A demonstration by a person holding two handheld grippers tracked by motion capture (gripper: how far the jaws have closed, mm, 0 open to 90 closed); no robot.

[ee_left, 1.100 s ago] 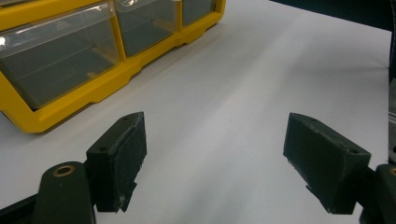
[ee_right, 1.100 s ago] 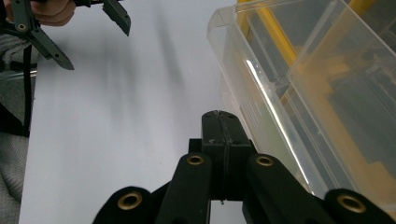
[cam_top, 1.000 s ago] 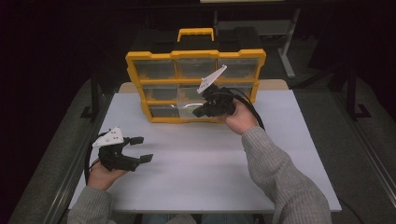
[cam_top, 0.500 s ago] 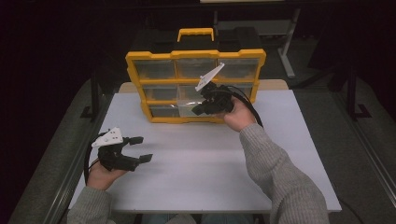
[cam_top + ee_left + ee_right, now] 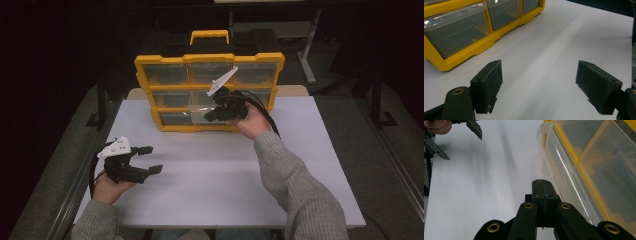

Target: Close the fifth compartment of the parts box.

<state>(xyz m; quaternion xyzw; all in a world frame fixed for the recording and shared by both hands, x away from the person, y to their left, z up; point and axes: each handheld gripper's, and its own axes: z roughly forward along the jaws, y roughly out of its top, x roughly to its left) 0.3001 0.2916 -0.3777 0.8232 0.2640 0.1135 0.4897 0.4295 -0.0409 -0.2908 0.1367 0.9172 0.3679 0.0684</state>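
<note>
A yellow organizer [image 5: 210, 59] with clear drawers stands upright at the back of the white table [image 5: 225, 175]. One clear drawer [image 5: 196, 116] in its bottom row is pulled partway out. My right gripper [image 5: 209, 117] is shut, its pads pressed together with nothing seen between them, right beside that drawer's wall [image 5: 564, 167]. At the table's left my left gripper [image 5: 152, 160] rests open, jaws wide and empty [image 5: 539, 87], pointing toward the organizer's lower corner [image 5: 461, 53]. The right gripper view also catches the left gripper [image 5: 461, 143] far off at upper left.
A black case with a yellow handle [image 5: 210, 36] sits behind the organizer. Dark frame legs and floor surround the table. Bare white tabletop lies between the two hands and along the front edge.
The right gripper has edged slightly left along the organizer's front, still shut. The left gripper has stayed put and open.
</note>
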